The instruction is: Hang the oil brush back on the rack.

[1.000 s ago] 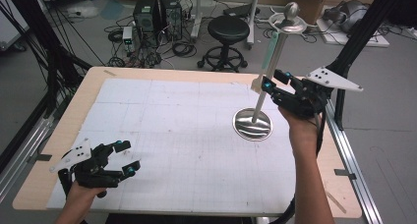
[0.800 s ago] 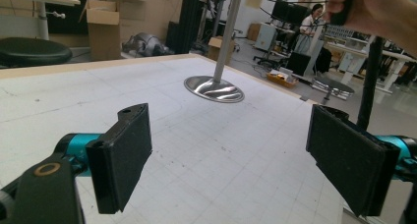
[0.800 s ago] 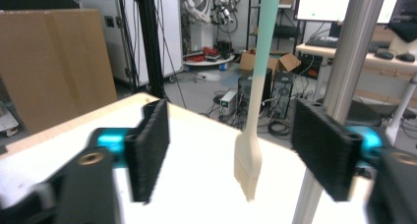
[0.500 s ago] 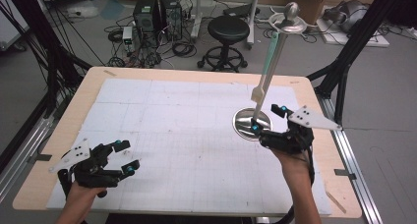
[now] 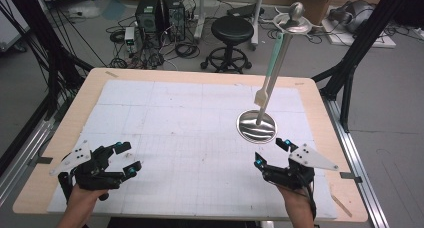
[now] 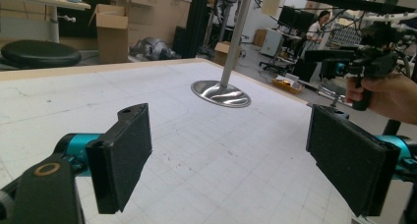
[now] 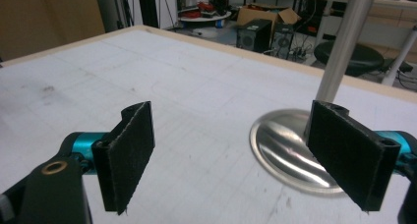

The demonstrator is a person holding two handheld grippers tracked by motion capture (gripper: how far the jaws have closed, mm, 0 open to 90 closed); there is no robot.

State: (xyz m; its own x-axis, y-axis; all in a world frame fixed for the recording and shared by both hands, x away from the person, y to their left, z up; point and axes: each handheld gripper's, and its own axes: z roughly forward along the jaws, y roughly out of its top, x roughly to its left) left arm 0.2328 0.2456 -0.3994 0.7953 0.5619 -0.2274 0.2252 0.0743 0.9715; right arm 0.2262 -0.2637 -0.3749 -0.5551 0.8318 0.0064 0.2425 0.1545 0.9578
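The metal stand (image 5: 258, 126) sits on the far right part of the white mat (image 5: 165, 138), its round base flat and its pole upright, with a pale spatula (image 5: 270, 70) hanging beside the pole. The right gripper (image 5: 272, 153) rests near the base, just on its near side, jaws spread and holding nothing. The left gripper (image 5: 128, 159) lies at the near left corner, well apart, also released with its 2 jaws wide.

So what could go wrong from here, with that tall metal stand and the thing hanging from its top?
The stand is tall on a small round base, and the right hand-held gripper sits open close beside that base. A careless sideways move could knock the pole and tip it. The pale utensil hanging from the top might then swing or drop off. The left hand-held gripper, open and far away, looks harmless.
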